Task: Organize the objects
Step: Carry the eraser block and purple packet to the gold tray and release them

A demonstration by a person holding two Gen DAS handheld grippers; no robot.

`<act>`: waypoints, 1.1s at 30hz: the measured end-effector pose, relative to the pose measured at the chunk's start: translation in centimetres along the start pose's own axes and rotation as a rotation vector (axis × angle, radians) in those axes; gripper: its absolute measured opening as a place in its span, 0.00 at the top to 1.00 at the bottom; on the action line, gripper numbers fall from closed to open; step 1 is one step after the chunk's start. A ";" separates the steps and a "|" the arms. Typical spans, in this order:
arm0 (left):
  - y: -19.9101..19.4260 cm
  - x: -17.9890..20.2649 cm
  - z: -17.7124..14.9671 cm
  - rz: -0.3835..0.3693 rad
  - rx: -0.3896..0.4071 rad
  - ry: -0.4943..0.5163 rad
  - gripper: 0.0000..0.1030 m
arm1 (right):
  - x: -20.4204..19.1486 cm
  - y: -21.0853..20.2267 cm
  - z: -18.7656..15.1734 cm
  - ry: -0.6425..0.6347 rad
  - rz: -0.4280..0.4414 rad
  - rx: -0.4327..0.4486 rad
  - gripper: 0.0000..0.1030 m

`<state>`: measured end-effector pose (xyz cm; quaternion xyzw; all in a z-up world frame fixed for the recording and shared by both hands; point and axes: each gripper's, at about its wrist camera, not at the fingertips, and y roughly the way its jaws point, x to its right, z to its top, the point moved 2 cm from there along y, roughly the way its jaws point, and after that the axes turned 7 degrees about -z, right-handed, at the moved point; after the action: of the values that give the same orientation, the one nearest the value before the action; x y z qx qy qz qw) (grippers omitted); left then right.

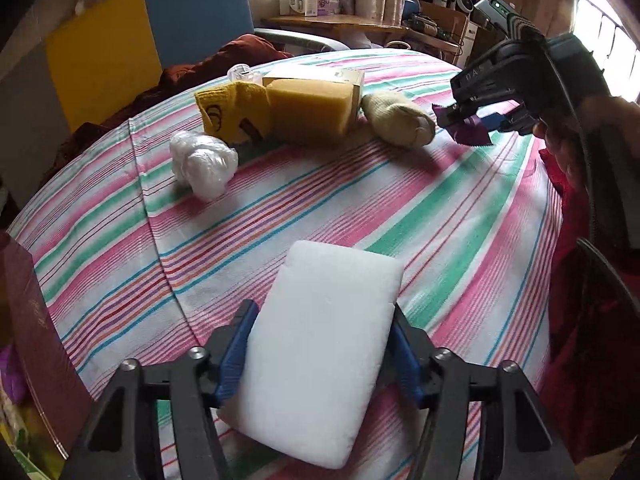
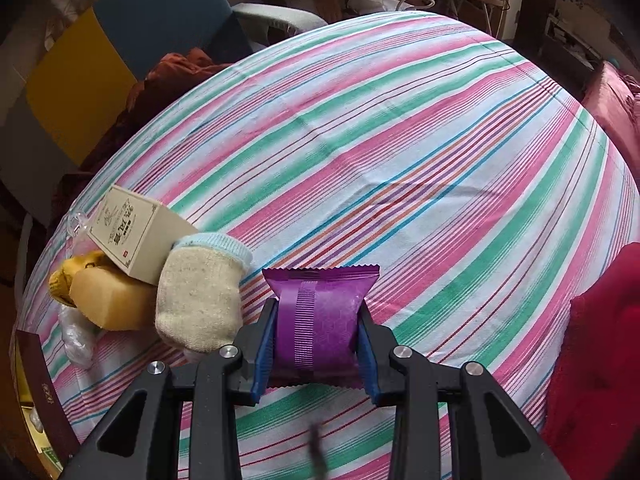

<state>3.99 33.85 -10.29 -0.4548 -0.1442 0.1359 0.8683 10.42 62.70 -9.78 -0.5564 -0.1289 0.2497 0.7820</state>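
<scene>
A white foam block (image 1: 320, 340) lies lengthwise between the blue pads of my left gripper (image 1: 324, 312), which is shut on it low over the striped tablecloth (image 1: 440, 220). My right gripper (image 2: 320, 312) is shut on a purple snack packet (image 2: 324, 320); in the left wrist view this gripper (image 1: 472, 120) hangs at the right above the cloth. At the far side a cluster sits together: a yellow sponge (image 1: 312, 112), a yellow knitted cloth (image 1: 228, 112), a tan carton (image 2: 136, 232) and a beige sock (image 2: 200, 300). The sock lies just left of the packet.
A crumpled clear plastic bag (image 1: 202, 162) lies left of the cluster. A dark red box (image 1: 36, 340) stands at the table's left edge. A blue and yellow chair (image 1: 196, 12) is behind the table, and red fabric (image 2: 600, 340) borders the right side.
</scene>
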 end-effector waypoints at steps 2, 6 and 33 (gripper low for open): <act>-0.3 0.2 -0.3 -0.005 0.012 -0.004 0.42 | 0.2 -0.3 -0.1 0.007 0.002 0.008 0.66; -1.1 0.3 -1.0 -0.008 0.032 -0.041 0.42 | 1.2 -1.8 -0.4 0.041 0.020 0.057 0.66; -17.9 -11.2 -4.4 0.341 0.424 -0.344 0.38 | -12.8 -13.7 -4.9 -0.348 0.305 0.337 0.66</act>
<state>-2.78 16.60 0.77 -0.2518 -0.1787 0.3814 0.8713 5.40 48.37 2.33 -0.3802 -0.1327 0.4744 0.7828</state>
